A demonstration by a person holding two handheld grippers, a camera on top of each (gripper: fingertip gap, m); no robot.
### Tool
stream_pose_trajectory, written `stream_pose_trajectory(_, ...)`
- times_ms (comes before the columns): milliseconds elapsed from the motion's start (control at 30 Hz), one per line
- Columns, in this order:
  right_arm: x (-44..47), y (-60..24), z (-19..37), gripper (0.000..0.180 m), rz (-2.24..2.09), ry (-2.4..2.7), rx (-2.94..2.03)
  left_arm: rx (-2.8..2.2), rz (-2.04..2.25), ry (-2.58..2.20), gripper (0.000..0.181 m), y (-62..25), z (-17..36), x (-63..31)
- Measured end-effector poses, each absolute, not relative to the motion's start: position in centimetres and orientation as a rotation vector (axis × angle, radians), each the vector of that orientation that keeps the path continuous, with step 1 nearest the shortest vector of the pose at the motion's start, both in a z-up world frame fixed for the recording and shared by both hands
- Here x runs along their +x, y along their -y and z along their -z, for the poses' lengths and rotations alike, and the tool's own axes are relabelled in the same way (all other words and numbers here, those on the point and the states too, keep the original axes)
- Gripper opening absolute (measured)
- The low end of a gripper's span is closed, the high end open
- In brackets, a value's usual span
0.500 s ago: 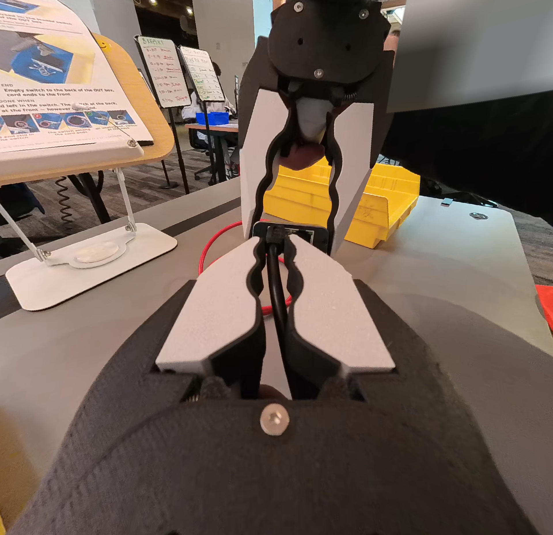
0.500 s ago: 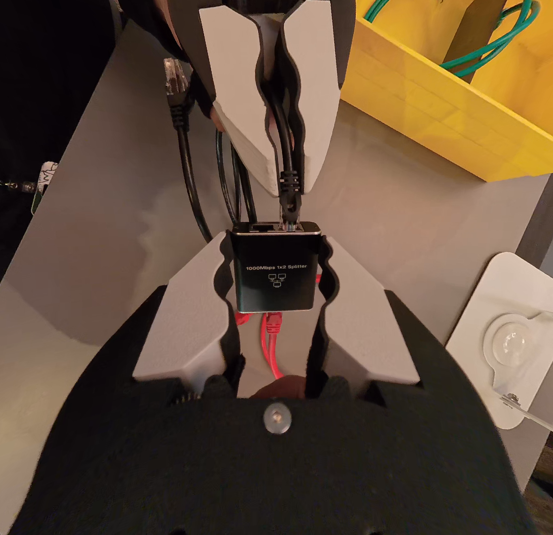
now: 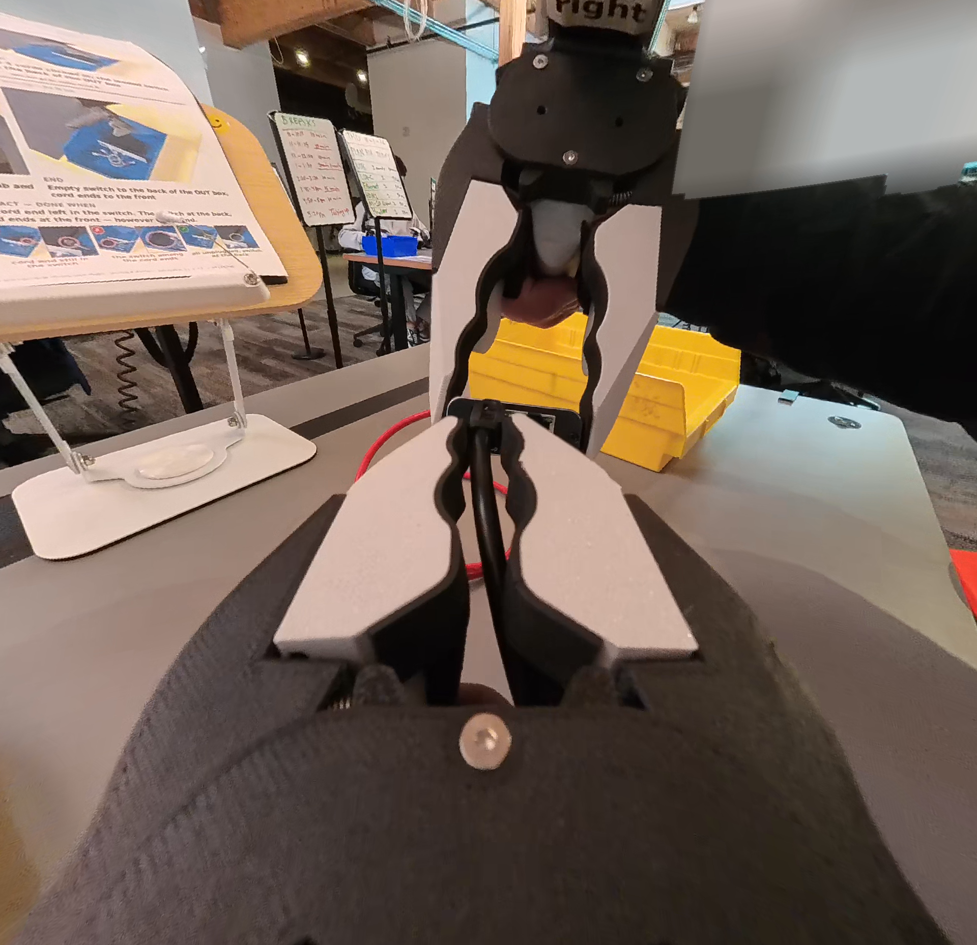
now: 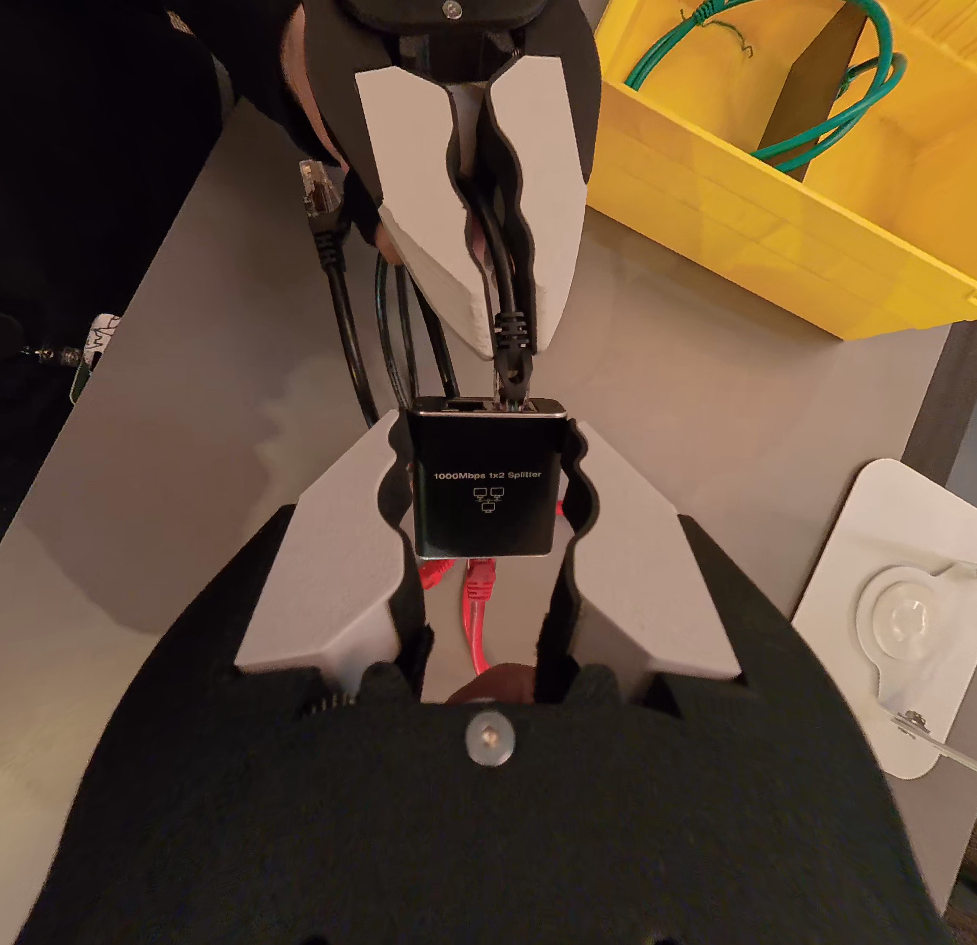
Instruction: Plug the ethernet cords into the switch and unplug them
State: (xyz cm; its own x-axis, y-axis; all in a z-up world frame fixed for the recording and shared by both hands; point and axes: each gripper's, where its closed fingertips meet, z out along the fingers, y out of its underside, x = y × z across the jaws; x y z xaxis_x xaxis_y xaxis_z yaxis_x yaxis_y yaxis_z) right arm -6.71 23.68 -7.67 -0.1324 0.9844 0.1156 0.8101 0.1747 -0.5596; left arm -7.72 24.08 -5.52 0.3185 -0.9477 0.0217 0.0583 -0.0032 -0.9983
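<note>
Right gripper [image 4: 486, 476] fingers clamp the switch [image 4: 486, 483]; left gripper [image 4: 521, 338] fingers pinch the black cord [image 4: 505, 280]. Plug at port mouth: push straight, keep switch square.

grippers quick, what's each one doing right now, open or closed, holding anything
Left gripper: closed on the black ethernet cord, just behind its plug at the switch port.
Right gripper: closed on the small black box-shaped switch.
</note>
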Motion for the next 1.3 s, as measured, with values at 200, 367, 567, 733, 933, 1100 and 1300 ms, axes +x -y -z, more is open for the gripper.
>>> stream_pose_trajectory(200, -6.76, -23.51, 7.49, 0.053, -0.534, 2.001, -1.678, -1.295, 0.989, -0.94, 0.011, -23.88, 5.34, -7.63)
stream_pose_trajectory(367, -6.63, -23.32, 7.55, 0.053, -0.537, 2.003, -1.68, -1.302, 0.997, -0.947, 0.011, -23.79, 5.48, -7.48)
stream_pose_trajectory(567, -6.75, -23.28, 7.48, 0.053, -0.523, 2.002, -1.67, -1.303, 0.969, -0.968, 0.011, -23.68, 5.45, -7.49)
stream_pose_trajectory(733, -6.91, -23.14, 7.44, 0.053, -0.513, 2.004, -1.672, -1.301, 0.964, -0.971, 0.012, -23.56, 5.17, -7.57)
stream_pose_trajectory(933, -7.0, -22.98, 7.41, 0.053, -0.521, 1.998, -1.678, -1.297, 0.935, -0.991, 0.012, -23.42, 5.12, -7.47)
stream_pose_trajectory(1100, -7.21, -22.81, 7.28, 0.054, -0.544, 1.969, -1.673, -1.295, 0.915, -1.018, 0.011, -23.29, 4.66, -7.84)
stream_pose_trajectory(1300, -7.03, -22.77, 7.77, 0.054, -0.513, 1.992, -1.676, -1.315, 0.896, -1.081, 0.011, -23.1, 5.27, -7.82)
